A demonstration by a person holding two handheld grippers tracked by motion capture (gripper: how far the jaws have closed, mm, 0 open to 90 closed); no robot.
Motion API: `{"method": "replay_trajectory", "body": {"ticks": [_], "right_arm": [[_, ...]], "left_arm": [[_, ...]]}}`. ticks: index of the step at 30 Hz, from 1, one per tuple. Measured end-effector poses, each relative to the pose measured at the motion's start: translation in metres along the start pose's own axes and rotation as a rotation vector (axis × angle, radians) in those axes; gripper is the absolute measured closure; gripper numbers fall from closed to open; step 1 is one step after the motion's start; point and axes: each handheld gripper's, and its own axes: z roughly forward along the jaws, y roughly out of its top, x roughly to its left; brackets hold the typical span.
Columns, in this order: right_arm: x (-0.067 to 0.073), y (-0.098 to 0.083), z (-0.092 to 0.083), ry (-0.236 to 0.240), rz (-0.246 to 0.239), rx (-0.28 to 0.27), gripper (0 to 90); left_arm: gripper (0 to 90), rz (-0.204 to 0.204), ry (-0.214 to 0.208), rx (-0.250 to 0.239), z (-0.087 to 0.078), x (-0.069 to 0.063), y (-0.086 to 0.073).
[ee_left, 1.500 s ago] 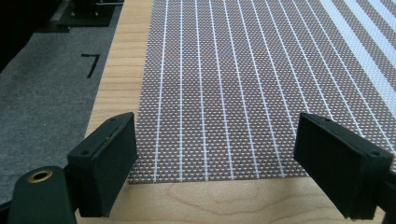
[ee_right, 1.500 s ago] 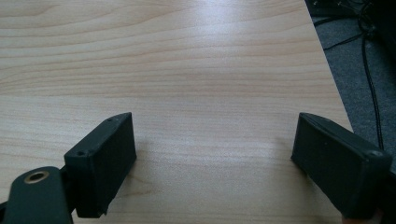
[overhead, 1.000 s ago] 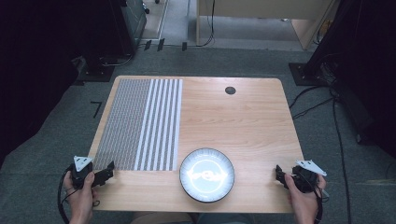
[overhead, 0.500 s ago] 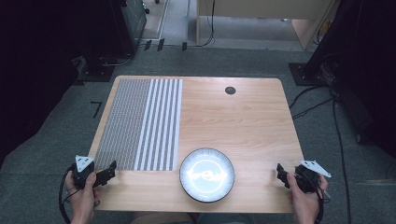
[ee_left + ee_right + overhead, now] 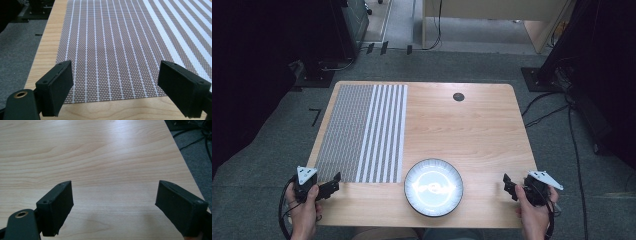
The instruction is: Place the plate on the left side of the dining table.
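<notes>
Both sets of fingers (image 5: 58, 90) stand spread with nothing between them. The left gripper (image 5: 333, 184) hovers at the woven placemat's (image 5: 362, 132) near corner — thin, floppy, light — best pinched at that edge on the desk (image 5: 472, 130).

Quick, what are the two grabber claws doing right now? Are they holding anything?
Left gripper: open, holding nothing, over the near edge of the striped mat.
Right gripper: open, holding nothing, over the bare table.
</notes>
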Motion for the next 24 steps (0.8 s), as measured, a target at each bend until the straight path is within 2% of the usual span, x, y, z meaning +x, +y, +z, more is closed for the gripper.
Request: {"method": "replay_trajectory", "body": {"ticks": [24], "right_arm": [[0.031, 0.002, -0.004, 0.094, 0.0, -0.013, 14.4]], "left_arm": [[13.0, 0.029, -0.05, 0.004, 0.001, -0.025, 0.001]]}}
